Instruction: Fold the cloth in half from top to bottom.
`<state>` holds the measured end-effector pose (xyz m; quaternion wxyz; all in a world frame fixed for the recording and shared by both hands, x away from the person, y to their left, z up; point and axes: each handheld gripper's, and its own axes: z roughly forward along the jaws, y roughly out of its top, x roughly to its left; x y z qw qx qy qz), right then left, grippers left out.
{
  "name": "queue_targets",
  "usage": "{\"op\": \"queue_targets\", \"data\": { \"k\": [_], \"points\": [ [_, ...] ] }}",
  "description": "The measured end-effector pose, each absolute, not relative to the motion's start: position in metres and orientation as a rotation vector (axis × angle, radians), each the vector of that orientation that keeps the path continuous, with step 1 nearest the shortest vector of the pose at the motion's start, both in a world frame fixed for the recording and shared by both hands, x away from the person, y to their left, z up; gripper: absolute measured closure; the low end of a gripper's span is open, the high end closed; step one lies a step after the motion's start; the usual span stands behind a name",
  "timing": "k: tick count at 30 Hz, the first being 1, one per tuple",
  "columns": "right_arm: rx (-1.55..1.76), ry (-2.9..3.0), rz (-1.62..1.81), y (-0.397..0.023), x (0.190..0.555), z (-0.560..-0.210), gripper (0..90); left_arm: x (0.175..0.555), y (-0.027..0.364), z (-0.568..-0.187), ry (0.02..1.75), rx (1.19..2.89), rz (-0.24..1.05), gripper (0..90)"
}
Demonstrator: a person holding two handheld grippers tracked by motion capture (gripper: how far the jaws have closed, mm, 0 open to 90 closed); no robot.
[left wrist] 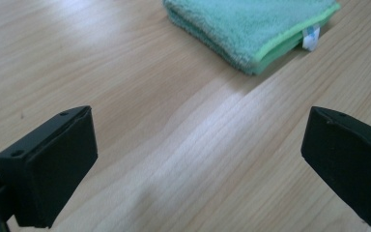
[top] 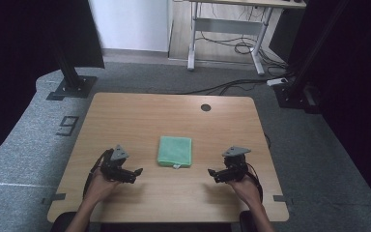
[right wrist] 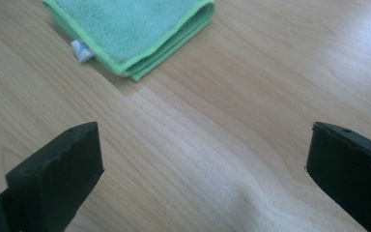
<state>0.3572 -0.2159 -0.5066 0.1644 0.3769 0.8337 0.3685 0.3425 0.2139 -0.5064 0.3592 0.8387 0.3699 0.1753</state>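
A folded green cloth (top: 175, 152) is lying flat near the middle of a wooden table (top: 125, 111), its white tag (top: 176, 166) pointing toward the person, while the left gripper (top: 136, 172) and right gripper (top: 213, 172) are sitting low on either side of it, each held in a hand near the table's front edge. Both are standing with jaws spread wide and gripping nothing; bare wood is showing between the black pads in the left gripper view and the right gripper view alike. The cloth (left wrist: 251, 29) is lying ahead and to the right of the left gripper's jaws, well apart from them, and in the right gripper view the cloth (right wrist: 130, 29) is lying ahead and to the left, likewise untouched. The work appears to be at its opening reach. Doing it well likely means bringing each gripper in level with the tabletop toward a near corner, sliding one pad under the folded edge rather than pressing down on top, and closing on all layers together so the stack is not splaying or dragging across the wood.
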Motion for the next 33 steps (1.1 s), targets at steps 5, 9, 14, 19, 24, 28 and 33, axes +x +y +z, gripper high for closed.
{"op": "queue_targets", "data": {
  "k": [5,9,14,19,24,28,33],
  "points": [
    [1.098,2.375,1.042,-0.22,0.352,-0.518,0.0,0.336,0.222,-0.518,0.979,2.163,0.443,0.0],
    [1.119,2.382,1.022,-0.221,0.35,-0.529,0.0,0.333,0.228,-0.531,1.006,2.171,0.426,0.0],
    [1.126,2.397,0.981,-0.223,0.349,-0.542,0.0,0.332,0.229,-0.544,1.03,2.182,0.401,0.0],
    [1.132,2.412,0.947,-0.224,0.349,-0.553,0.0,0.334,0.226,-0.548,1.036,2.226,0.394,0.0],
    [1.15,2.371,0.991,-0.223,0.349,-0.556,0.0,0.334,0.225,-0.549,1.049,2.227,0.389,0.0],
    [1.151,2.36,0.997,-0.223,0.349,-0.557,0.0,0.334,0.225,-0.549,1.054,2.226,0.391,0.0],
    [1.152,2.359,0.998,-0.224,0.349,-0.557,0.0,0.334,0.224,-0.549,1.075,2.219,0.399,0.0]
  ]
}}
